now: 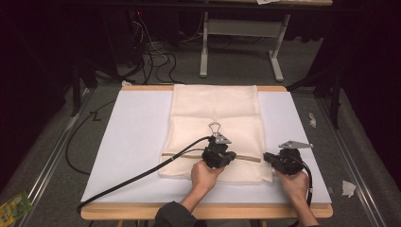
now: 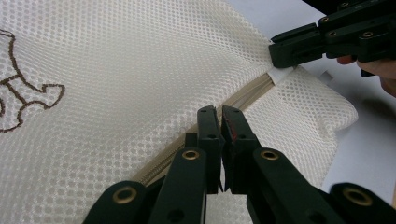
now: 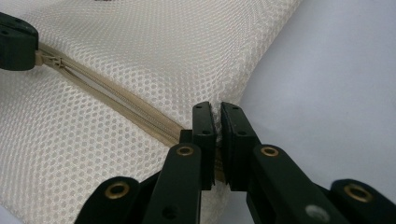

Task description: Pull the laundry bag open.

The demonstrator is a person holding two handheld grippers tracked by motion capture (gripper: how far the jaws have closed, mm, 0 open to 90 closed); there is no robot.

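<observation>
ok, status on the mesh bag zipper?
Left gripper shut on zipper pull. Right gripper shut on mesh bag edge at zipper end. Zipper partly open. Nothing in the way.

Room was dark all round, light falling mainly on the table (image 1: 137, 127), a white sheet over a wooden top whose edge showed along the near and far sides. Floor was grey carpet (image 1: 236, 66), with a tangle of black cables (image 1: 156, 59) beyond the far left corner and a grey metal stand (image 1: 241, 40) behind the far edge. Metal rails (image 1: 52, 156) ran along both sides of the table; paper scraps (image 1: 348, 188) lay off the near right corner and a green packet (image 1: 14, 205) off the near left.
</observation>
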